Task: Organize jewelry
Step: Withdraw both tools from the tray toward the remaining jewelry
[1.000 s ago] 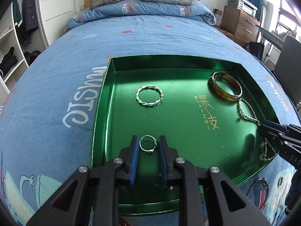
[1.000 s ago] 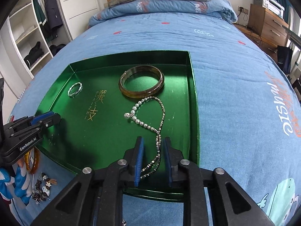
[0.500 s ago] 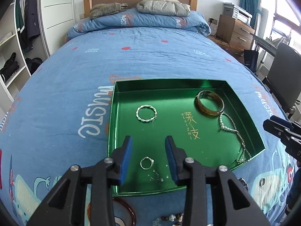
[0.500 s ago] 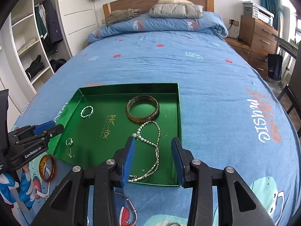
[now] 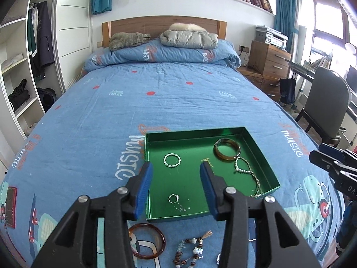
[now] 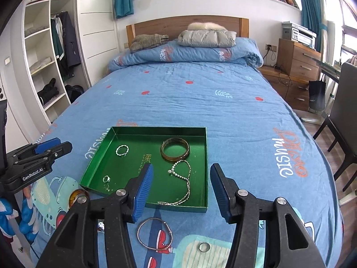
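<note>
Green tray (image 5: 156,214) sits on the blue bed (image 5: 167,102), near its foot. Left claw (image 5: 176,187) released, nothing between the blue pads — jaws have just been opening. Right claw (image 6: 181,188) likewise released and empty, jaws have just been opening.

In the tray: small ring (image 5: 173,198) near the front left, twisted silver bangle (image 5: 172,160) further back, amber bangle (image 5: 227,149) at the back right, pearl necklace (image 6: 181,178) trailing from it to the front edge.

On the bed in front of the tray: brown bangle (image 5: 147,241), beaded bracelet (image 5: 189,252), thin silver bangle (image 6: 155,234), plain ring (image 6: 204,247) — all outside the tray.
</note>
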Motion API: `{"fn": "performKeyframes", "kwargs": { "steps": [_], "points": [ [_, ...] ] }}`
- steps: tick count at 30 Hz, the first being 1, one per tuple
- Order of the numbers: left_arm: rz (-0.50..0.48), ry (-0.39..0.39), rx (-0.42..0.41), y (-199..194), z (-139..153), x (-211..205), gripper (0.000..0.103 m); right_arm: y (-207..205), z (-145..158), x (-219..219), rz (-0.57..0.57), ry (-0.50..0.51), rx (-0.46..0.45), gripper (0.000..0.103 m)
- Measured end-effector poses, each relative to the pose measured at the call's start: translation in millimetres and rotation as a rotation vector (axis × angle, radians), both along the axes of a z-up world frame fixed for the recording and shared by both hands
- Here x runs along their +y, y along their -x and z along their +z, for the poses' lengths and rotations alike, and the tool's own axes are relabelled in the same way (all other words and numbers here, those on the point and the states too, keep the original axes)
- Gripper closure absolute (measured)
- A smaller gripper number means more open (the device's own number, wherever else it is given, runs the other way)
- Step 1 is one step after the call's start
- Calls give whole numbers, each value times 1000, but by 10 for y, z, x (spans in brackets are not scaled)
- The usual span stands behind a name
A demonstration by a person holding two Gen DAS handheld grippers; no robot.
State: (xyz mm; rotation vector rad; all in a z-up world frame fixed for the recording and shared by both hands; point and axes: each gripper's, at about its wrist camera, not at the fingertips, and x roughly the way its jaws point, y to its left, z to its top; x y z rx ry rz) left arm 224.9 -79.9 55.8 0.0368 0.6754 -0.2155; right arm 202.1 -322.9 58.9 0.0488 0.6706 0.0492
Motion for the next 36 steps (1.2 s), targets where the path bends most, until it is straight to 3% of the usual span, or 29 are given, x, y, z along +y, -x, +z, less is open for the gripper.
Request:
{"fn": "performKeyframes", "kwargs": {
  "steps": [9, 17, 24, 36],
  "points": [
    [18, 21, -78, 468, 505, 284, 61, 580, 431, -42, -8, 4, -101, 49],
    [15, 22, -124, 897, 712, 486, 61, 1101, 677, -53, 6, 9, -174, 48],
    [17, 37, -136, 1163, 732, 665, 57, 1445, 720, -70, 24, -3, -211, 48],
    [48, 18, -140, 1394, 510, 900, 51, 1718, 505, -96, 53, -42, -196, 48]
  ]
}}
